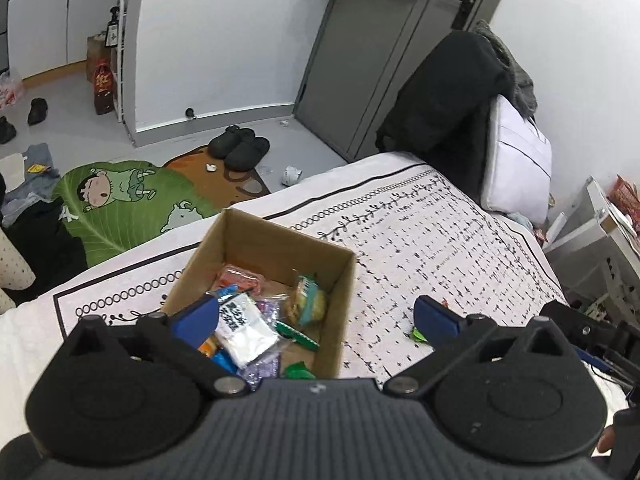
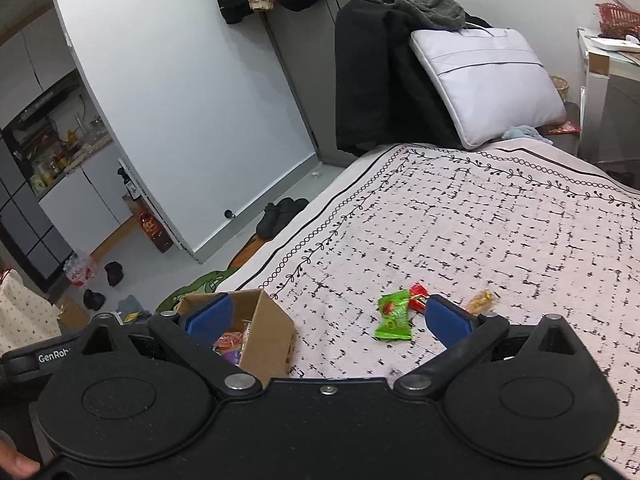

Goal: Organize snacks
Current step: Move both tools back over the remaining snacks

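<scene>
An open cardboard box [image 1: 280,240] sits on the patterned bedspread and holds several snack packets, among them a white packet [image 1: 246,330] and a yellow-green one [image 1: 308,300]. My left gripper [image 1: 316,318] is open and empty, hovering over the box's near right corner. The box also shows in the right wrist view [image 2: 268,332]. A green packet [image 2: 394,316], a red packet [image 2: 418,296] and an orange-brown packet [image 2: 482,300] lie loose on the bedspread. My right gripper [image 2: 328,318] is open and empty, just short of the loose packets.
The bedspread [image 2: 500,232] stretches away to the right. A white pillow [image 2: 488,80] and dark clothes [image 2: 372,80] stand at the bed's head. Black slippers [image 1: 240,146] and a green cartoon rug [image 1: 120,204] lie on the floor beyond the bed edge.
</scene>
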Demonstrator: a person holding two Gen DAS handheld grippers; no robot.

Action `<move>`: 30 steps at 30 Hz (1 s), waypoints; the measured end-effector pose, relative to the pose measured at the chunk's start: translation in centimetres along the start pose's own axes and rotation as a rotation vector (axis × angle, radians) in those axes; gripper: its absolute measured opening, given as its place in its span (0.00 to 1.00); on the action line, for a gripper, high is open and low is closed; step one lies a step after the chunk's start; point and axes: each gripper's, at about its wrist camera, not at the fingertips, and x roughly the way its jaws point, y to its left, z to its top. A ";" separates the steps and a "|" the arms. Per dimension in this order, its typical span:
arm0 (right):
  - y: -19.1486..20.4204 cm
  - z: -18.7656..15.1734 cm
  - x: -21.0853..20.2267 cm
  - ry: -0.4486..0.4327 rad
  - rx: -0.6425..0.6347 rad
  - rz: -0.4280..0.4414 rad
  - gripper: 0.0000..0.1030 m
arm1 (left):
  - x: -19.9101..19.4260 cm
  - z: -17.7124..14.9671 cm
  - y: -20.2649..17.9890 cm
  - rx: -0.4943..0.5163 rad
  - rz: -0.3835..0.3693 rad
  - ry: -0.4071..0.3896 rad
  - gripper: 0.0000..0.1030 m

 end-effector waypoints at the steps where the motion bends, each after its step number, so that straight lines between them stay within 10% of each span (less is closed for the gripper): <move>1: -0.2 0.0 -0.3 0.000 0.000 0.000 1.00 | -0.1 -0.1 -0.2 0.000 -0.001 0.001 1.00; 30: -10.6 -0.2 -0.8 0.073 0.246 -0.016 1.00 | 3.5 -5.8 -9.0 0.058 -0.078 0.105 0.97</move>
